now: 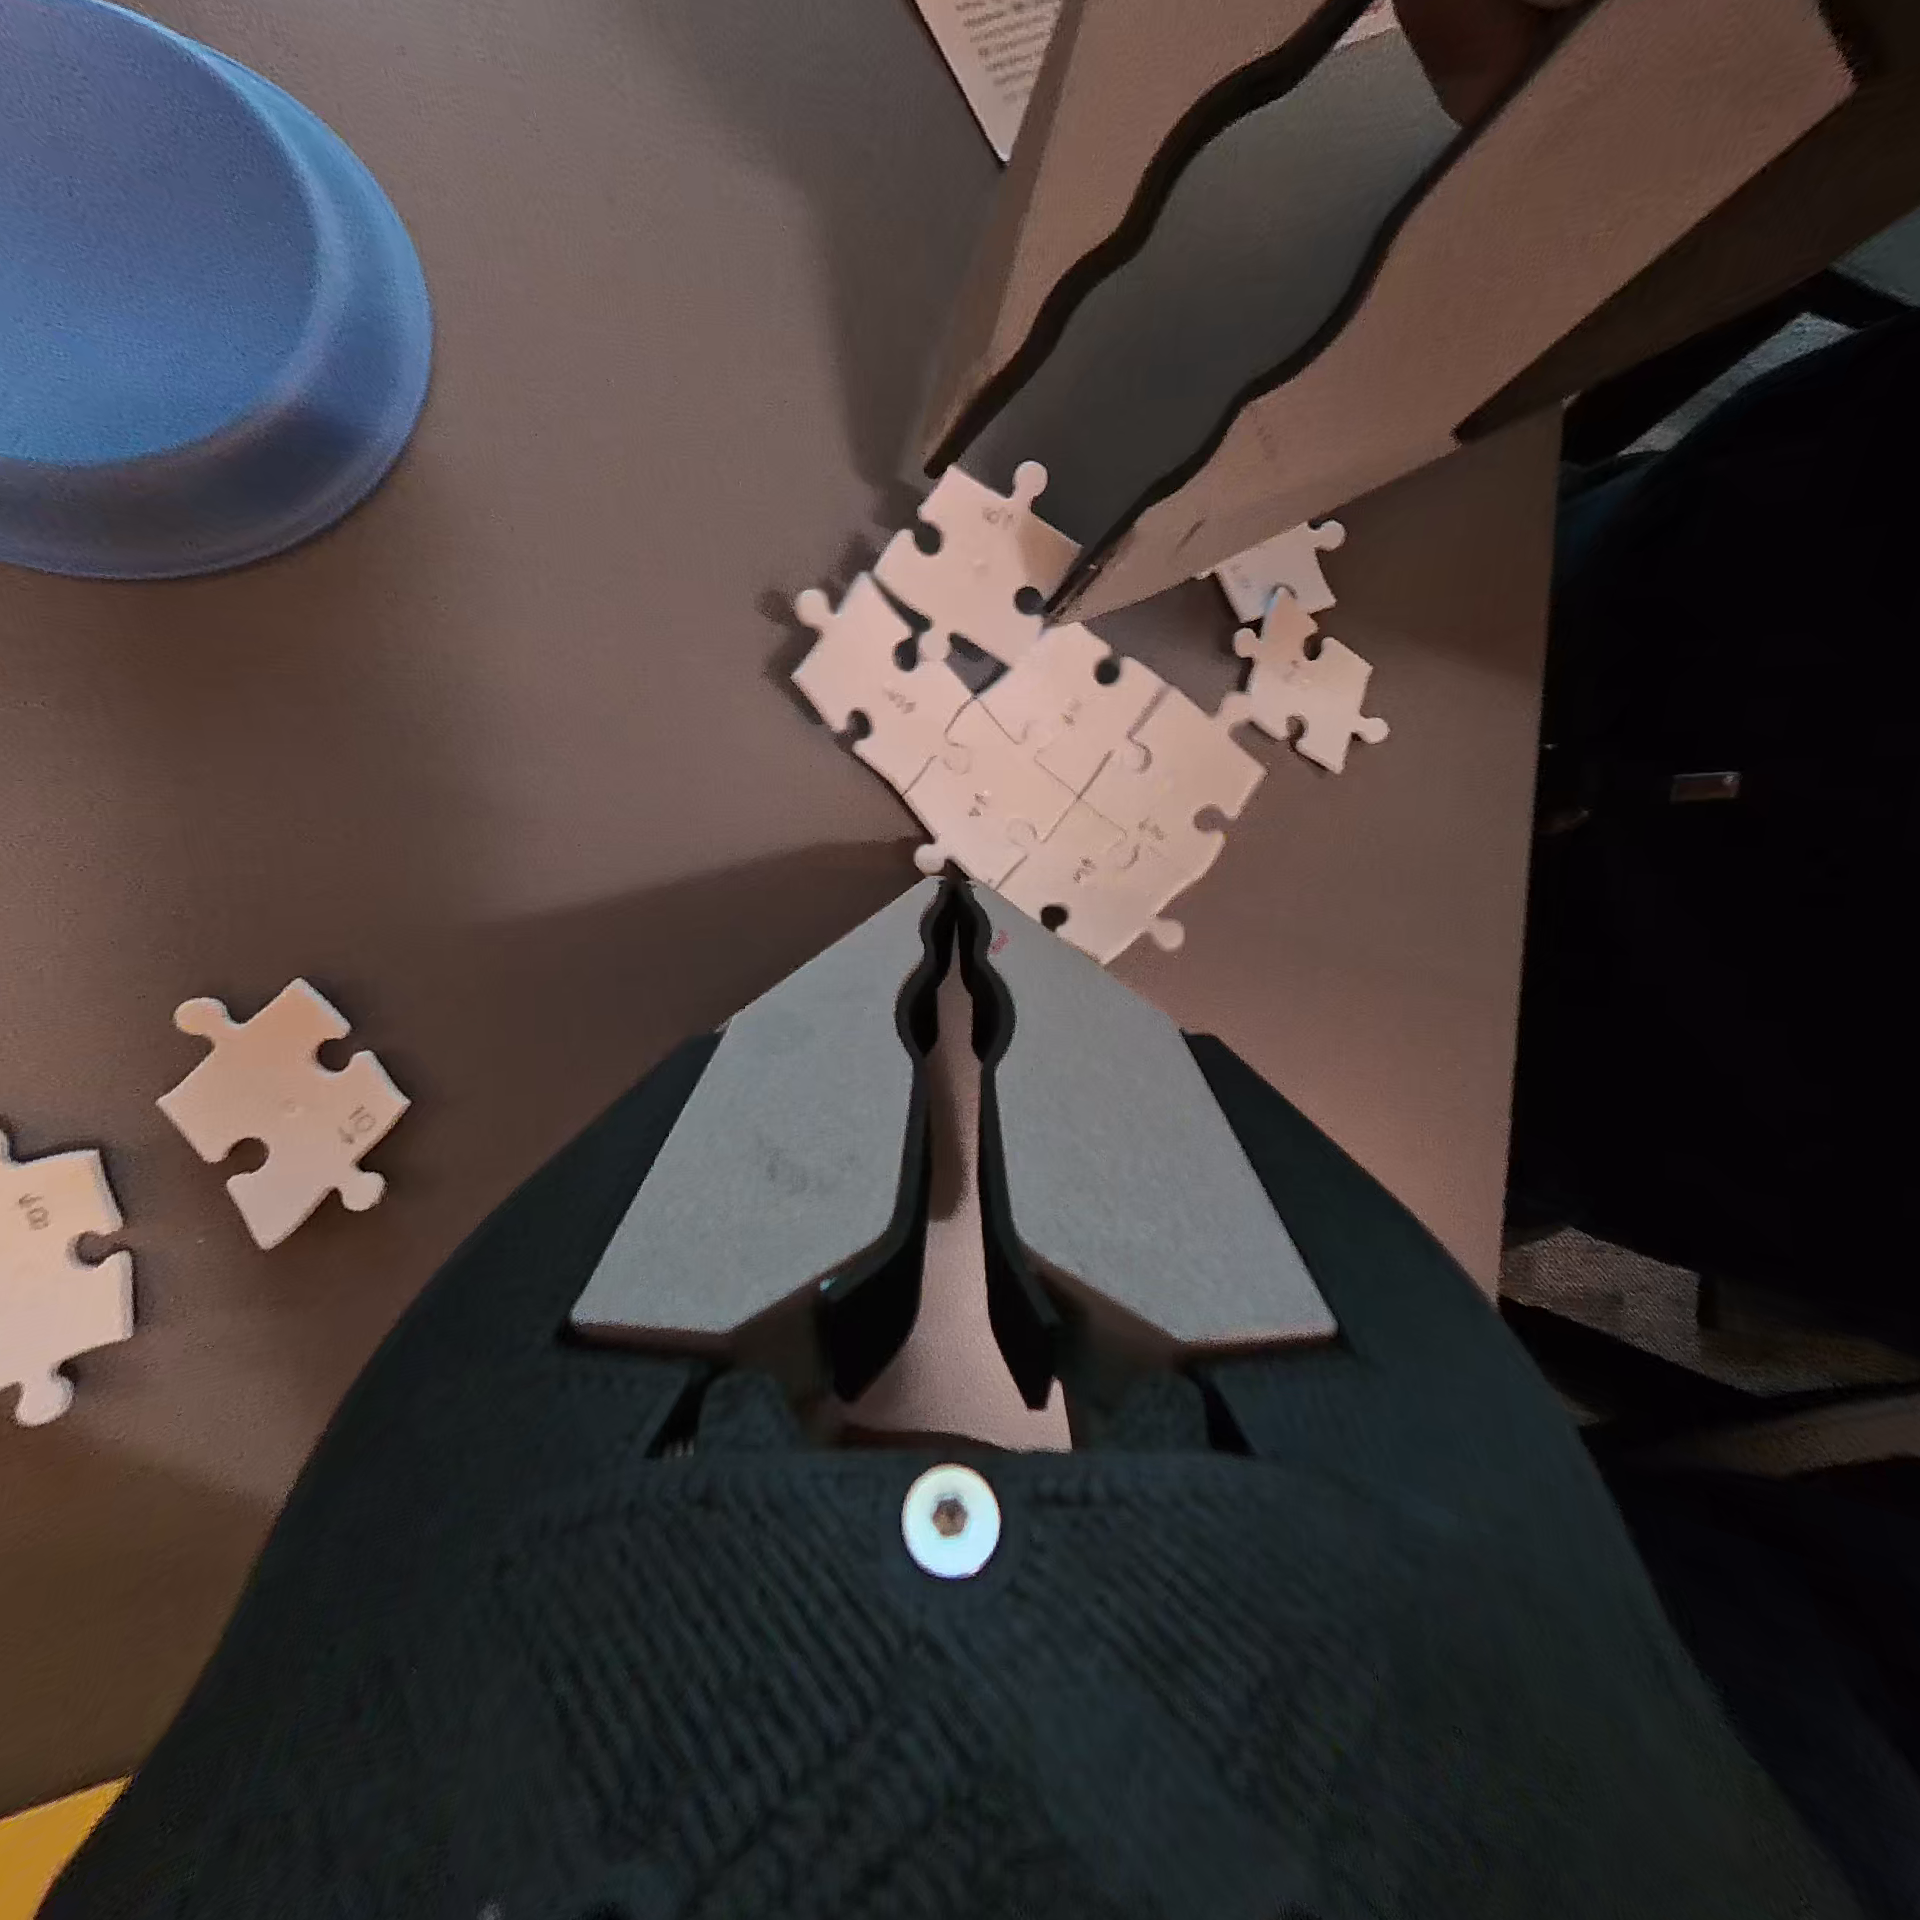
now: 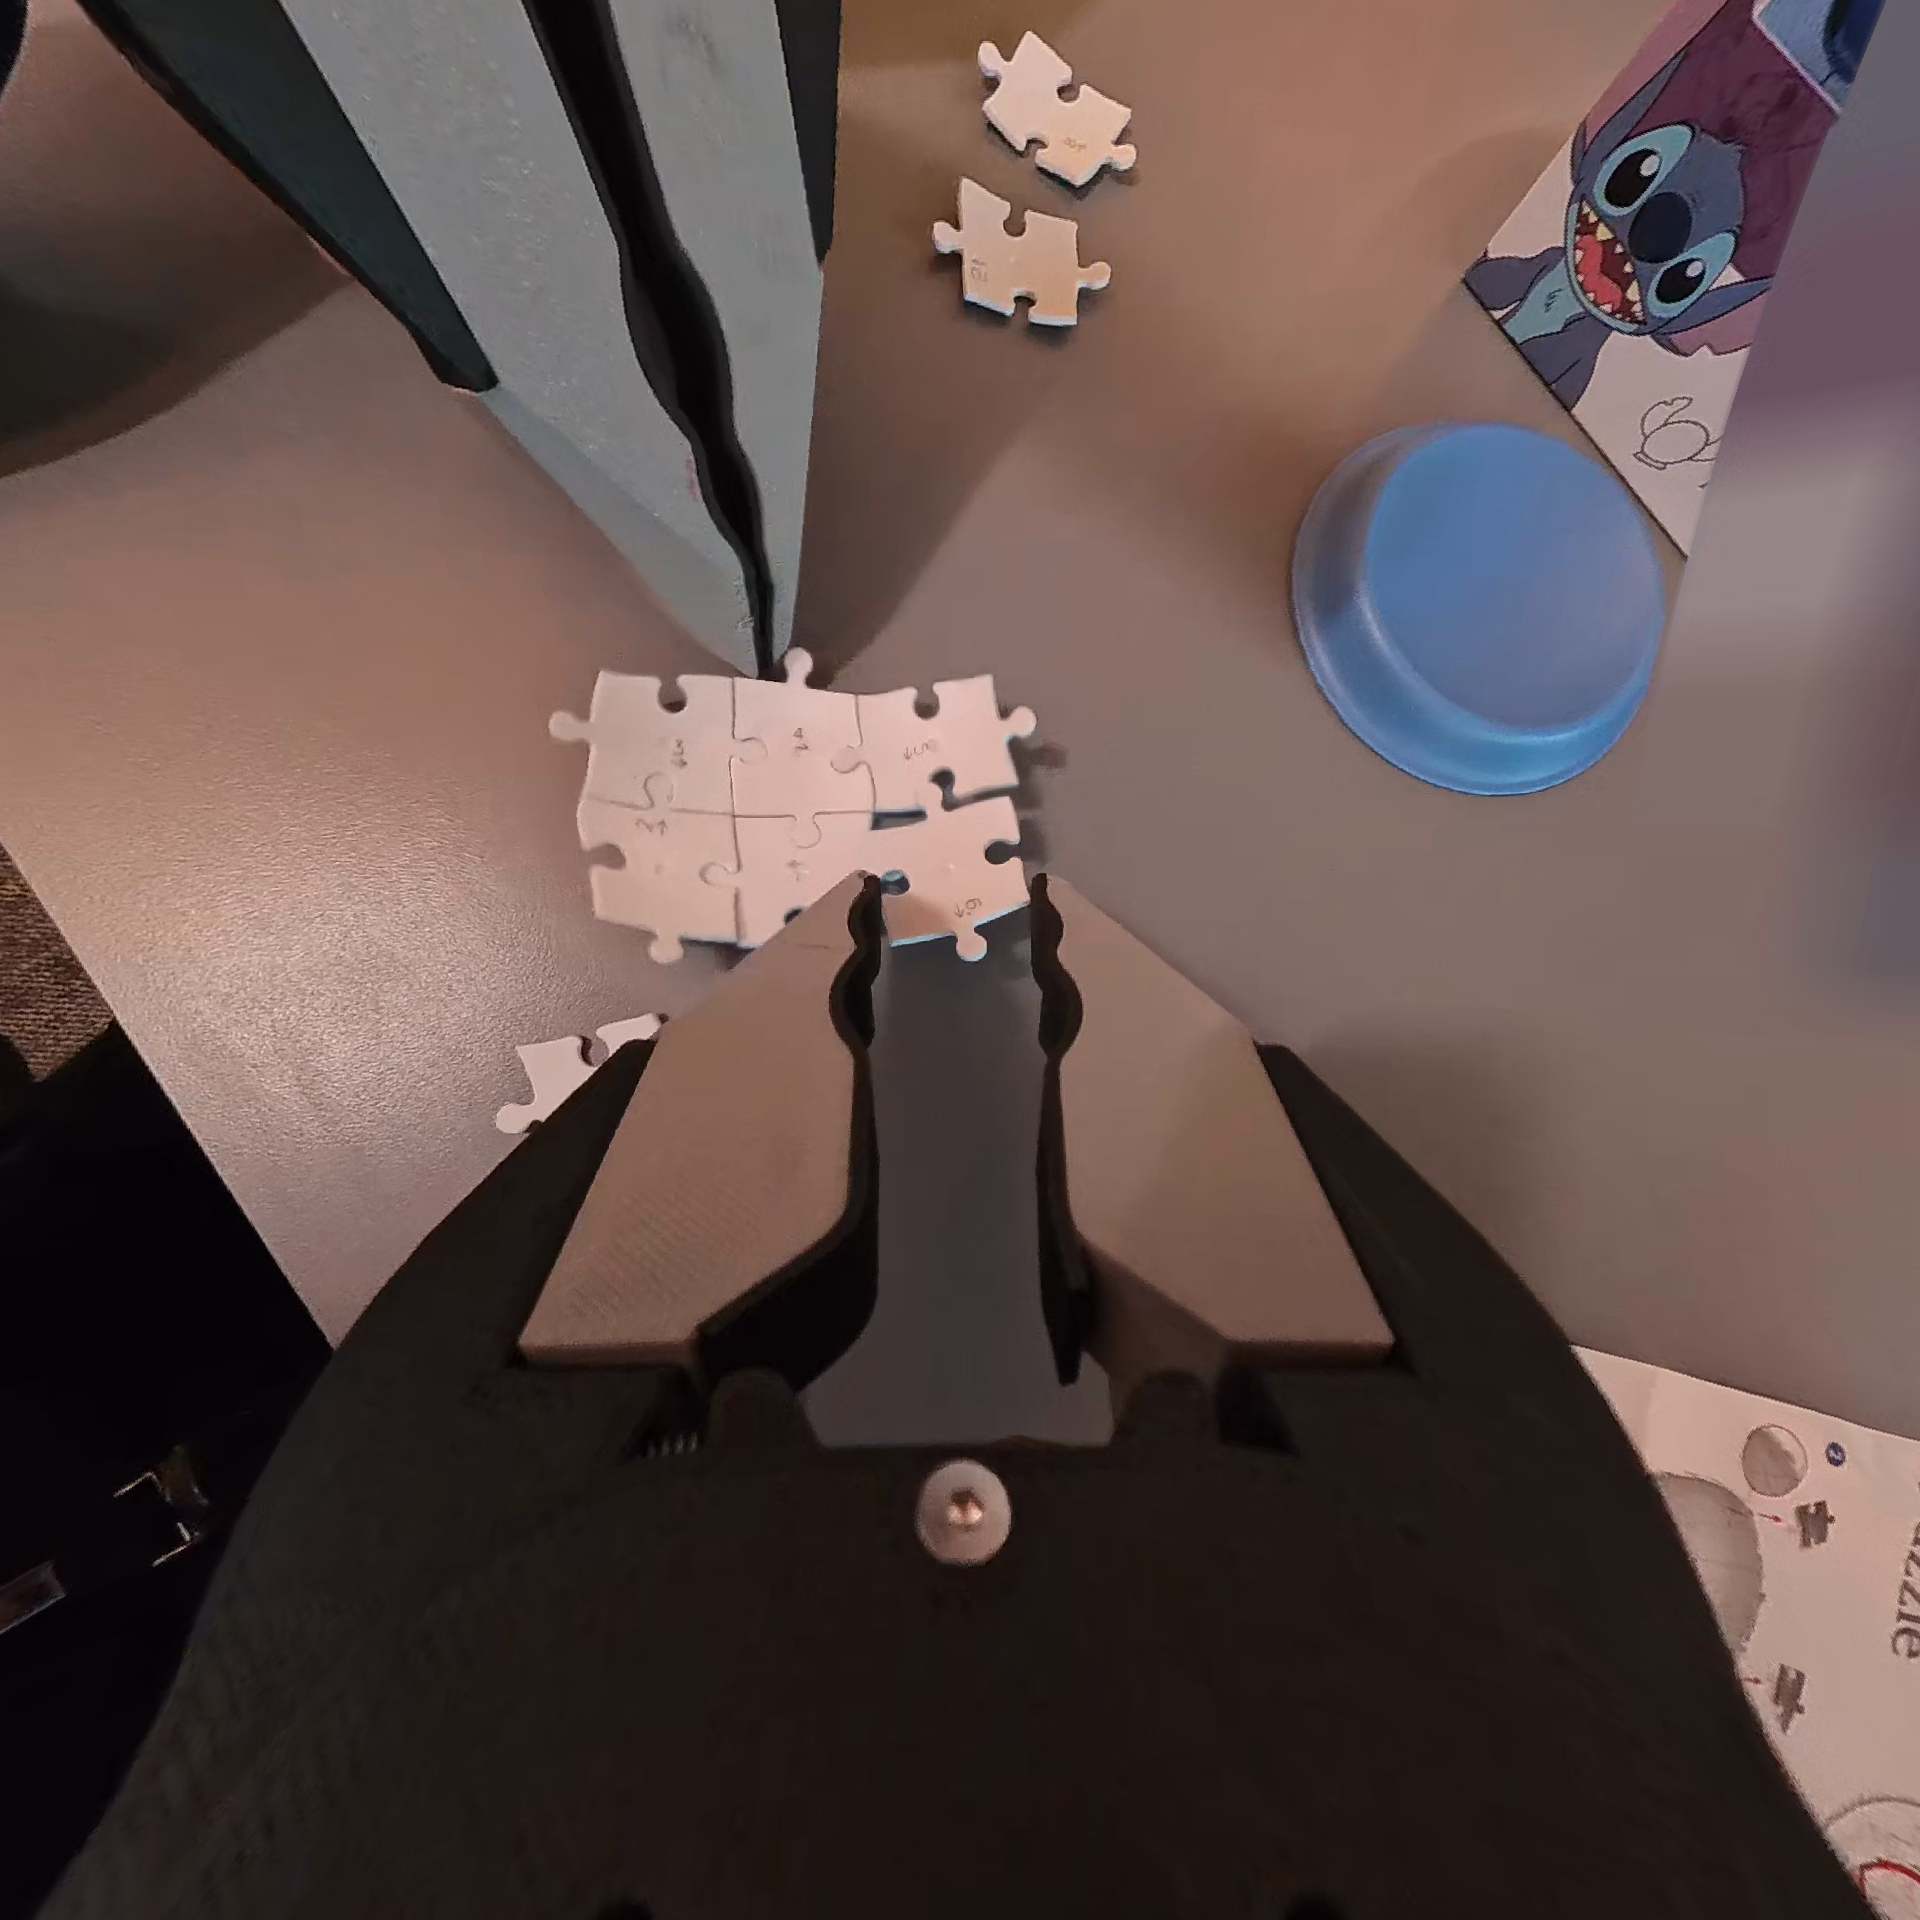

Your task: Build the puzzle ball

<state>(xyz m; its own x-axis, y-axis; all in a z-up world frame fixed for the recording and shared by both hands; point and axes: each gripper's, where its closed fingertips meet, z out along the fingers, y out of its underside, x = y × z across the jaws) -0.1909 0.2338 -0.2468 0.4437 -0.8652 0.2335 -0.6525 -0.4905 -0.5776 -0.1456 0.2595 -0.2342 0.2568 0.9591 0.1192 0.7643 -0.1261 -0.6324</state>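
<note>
A flat cluster of several joined white puzzle pieces lies on the brown table; it also shows in the right wrist view. My left gripper is shut, with its tips at the cluster's near edge beside a tab; it comes in from the upper left in the right wrist view. My right gripper spans one more white puzzle piece at the cluster's corner, a fingertip against each side. That piece overlaps the cluster and sits slightly raised, its blue underside showing.
An upturned blue bowl stands to the right of the cluster. Loose pieces lie beyond it and on the left. Two more pieces lie near the table edge. A picture box and a leaflet lie at the right. Some 6 centimeters of space lies between my two pairs of fingers. The upturned blue bowl sits 12 centimeters or so from the ends of my right fingers.
</note>
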